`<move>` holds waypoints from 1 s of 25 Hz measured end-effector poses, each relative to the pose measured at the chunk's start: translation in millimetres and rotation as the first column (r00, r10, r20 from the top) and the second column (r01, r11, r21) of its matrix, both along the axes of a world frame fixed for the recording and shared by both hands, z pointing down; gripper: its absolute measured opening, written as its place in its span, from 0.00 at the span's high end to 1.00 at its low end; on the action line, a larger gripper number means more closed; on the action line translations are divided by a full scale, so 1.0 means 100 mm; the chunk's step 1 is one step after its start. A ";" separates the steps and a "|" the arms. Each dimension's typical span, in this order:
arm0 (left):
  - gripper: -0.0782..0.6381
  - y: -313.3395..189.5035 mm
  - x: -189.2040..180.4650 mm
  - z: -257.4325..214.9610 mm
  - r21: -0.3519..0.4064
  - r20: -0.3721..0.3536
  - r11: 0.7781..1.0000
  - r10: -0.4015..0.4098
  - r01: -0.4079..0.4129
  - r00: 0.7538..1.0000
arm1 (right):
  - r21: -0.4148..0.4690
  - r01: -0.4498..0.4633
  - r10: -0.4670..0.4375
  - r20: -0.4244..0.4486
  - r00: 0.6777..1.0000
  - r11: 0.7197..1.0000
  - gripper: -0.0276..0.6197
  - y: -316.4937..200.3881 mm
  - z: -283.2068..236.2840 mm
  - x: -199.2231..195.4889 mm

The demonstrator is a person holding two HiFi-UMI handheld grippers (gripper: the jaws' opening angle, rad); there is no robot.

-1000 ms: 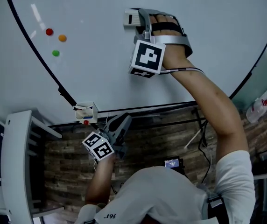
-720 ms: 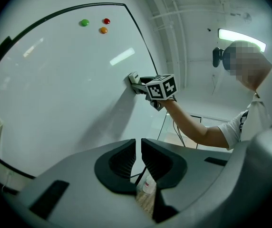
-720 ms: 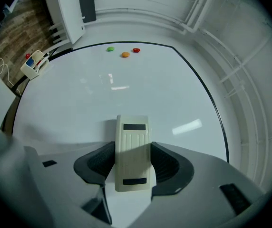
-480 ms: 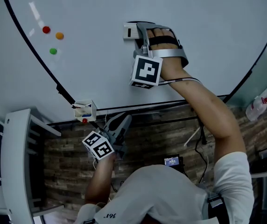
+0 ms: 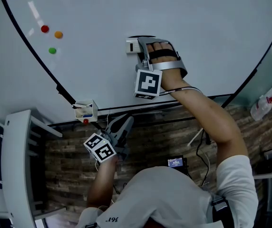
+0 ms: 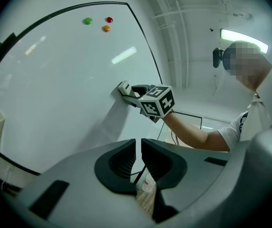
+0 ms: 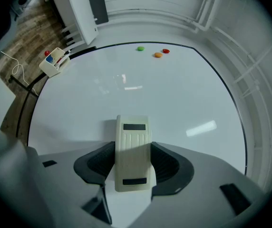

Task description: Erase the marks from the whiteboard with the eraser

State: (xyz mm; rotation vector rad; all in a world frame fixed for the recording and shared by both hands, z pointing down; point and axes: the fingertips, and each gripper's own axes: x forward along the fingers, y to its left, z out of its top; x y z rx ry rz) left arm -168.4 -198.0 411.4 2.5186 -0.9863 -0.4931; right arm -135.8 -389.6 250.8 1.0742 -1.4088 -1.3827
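Between the jaws of my right gripper [image 7: 133, 161] sits the eraser [image 7: 134, 127], a pale ribbed block pinched across its narrow sides. Its long axis runs along the jaws, so the felt face lies flat on the whiteboard [image 7: 183, 89]. I judge that grip is chosen so arm pressure goes straight through the block into the board.

From the head view, the eraser [image 5: 133, 45] is near the board's middle, with the right gripper [image 5: 143, 49] behind it and the forearm reaching up from below. A thin dark stroke shows just above the eraser; I cannot tell whether it is ink or shadow. Elsewhere the whiteboard [image 5: 207, 23] looks bare of marks, so I judge the wiping is nearly done.

My left gripper [image 6: 138, 158] has its jaws drawn almost together, only a slit between them and nothing in it. It hangs low, the left gripper [image 5: 121, 127] below the board's bottom edge, out of the wiping path since one hand suffices.

Farther out, three round magnets, red [image 5: 44, 29], orange [image 5: 58, 34] and green [image 5: 52, 51], sit near a corner, well apart from the eraser. A small marker holder [image 5: 86, 110] clings to the frame.
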 end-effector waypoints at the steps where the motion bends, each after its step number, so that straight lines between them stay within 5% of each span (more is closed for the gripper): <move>1: 0.84 0.01 0.00 0.00 -0.001 0.000 1.000 0.000 0.000 1.000 | -0.009 0.000 0.000 -0.003 1.000 1.000 0.57 0.00 0.06 0.00; 17: 0.84 0.16 -0.05 0.03 -0.013 0.005 1.000 0.001 -0.001 1.000 | -0.172 0.009 -0.014 -0.028 1.000 0.985 0.57 0.06 0.77 0.02; 25: 0.84 0.28 -0.21 0.10 -0.029 0.013 0.999 0.015 -0.015 1.000 | -0.251 0.043 -0.027 0.067 0.997 0.967 0.57 0.36 0.98 0.05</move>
